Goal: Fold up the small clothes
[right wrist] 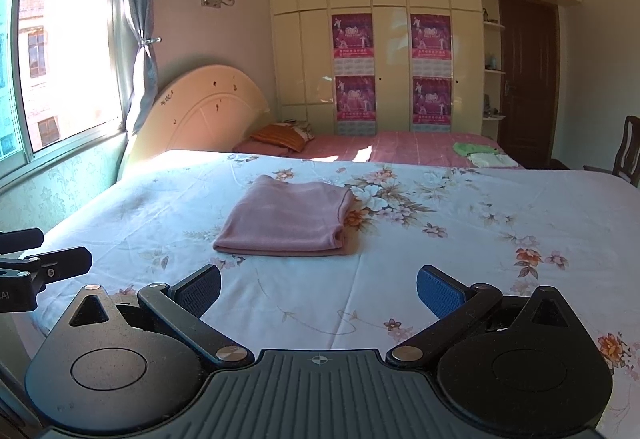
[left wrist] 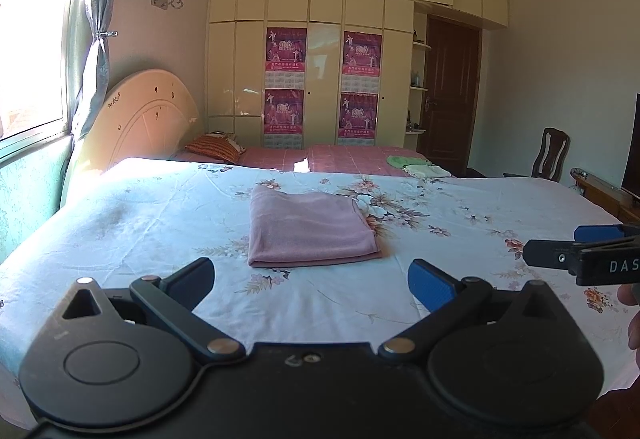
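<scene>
— Left wrist view first: what do you make of it?

— The left gripper [left wrist: 311, 281] hangs low over the near part of the floral bedsheet [left wrist: 160, 223], fingers spread wide with nothing between them. The pink garment [left wrist: 308, 229] lies ahead of it, in the middle of the sheet, as a flat squarish packet with a doubled edge facing us.

— And the other one?

— Same story from the right wrist camera. The right gripper [right wrist: 319, 289] is wide open and empty, short of the pink garment [right wrist: 286, 221]. Neither tool touches the cloth. You can see the left gripper [right wrist: 60, 263] poking in at the side there, well apart from the garment.

— So it looks folded already?

— I'd judge so, or nearly. The corner on the right looks a bit loose, where the layers curl.

— What could spoil it?

— If a finger goes in to tidy that corner and catches only the top layer, it could drag the packet open or skew it. The sheet is wrinkled and soft too; pinching low might take bedsheet along with cloth. More small things, green and pale [left wrist: 416, 165], wait on the pink bedspread [left wrist: 348, 157] beyond.
</scene>
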The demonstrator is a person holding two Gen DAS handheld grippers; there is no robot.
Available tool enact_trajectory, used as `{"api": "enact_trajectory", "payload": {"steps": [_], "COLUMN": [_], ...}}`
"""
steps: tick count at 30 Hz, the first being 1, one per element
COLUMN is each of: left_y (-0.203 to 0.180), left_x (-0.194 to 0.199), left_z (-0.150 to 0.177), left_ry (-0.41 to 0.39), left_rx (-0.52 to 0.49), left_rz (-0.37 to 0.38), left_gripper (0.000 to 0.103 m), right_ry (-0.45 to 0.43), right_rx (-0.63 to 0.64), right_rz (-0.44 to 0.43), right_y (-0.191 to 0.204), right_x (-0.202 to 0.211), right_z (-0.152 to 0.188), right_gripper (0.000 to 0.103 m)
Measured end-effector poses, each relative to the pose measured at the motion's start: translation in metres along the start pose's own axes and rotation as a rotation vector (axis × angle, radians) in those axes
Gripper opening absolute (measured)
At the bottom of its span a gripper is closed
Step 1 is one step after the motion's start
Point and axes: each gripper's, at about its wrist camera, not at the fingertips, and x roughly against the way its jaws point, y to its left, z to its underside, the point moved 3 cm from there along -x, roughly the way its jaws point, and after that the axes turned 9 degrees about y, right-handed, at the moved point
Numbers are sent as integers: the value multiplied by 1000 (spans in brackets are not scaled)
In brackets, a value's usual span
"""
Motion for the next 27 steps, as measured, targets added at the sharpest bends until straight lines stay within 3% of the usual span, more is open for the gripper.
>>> {"api": "enact_trajectory", "payload": {"steps": [27], "left_y": [0], "left_x": [-2], "left_z": [-1], "left_ry": [-13], "left_rx": [-33], "left_rz": [8], "left_gripper": [103], "right_ry": [7], "right_rx": [5], "right_rz": [7], "right_y": [-5], "right_x": [-4], "right_z": [0], "right_gripper": [103]}}
